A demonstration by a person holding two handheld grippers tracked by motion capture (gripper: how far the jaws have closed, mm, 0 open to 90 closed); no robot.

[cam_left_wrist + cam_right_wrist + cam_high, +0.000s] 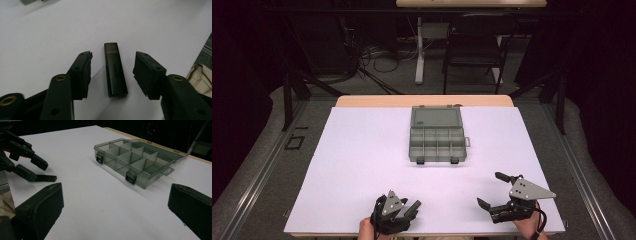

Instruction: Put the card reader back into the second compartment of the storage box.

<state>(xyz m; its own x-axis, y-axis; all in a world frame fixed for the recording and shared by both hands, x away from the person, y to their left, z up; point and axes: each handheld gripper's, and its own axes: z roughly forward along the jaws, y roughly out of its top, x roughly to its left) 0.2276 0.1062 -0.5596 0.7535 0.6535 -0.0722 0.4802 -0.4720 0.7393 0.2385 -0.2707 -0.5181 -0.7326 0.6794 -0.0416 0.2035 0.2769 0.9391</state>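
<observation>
- Two grippers sat low at the near edge of the white table (362, 150), one in each of the person's hands.
- Between the jaws of the left gripper (113, 72) lay a dark USB stick (115, 71), flat on the table and pointing straight away from the gripper along the line of the jaws.
- Bare table showed on both sides of the stick, so neither pad touched it; the jaws stood parted around it, not yet gripping.
- From the high view, the left gripper (411, 209) pointed up and to the right.
- The right gripper (493, 190) was released, its jaws spread wide with nothing between them.
- Ahead of the right gripper, well apart from it, lay a translucent grey compartment box (136, 161) with its lid open and two dark latches on the side facing the gripper.
- In the right gripper view, the left gripper (37, 171) stood off to the left, its tips down at the table beside the stick (46, 178).
</observation>
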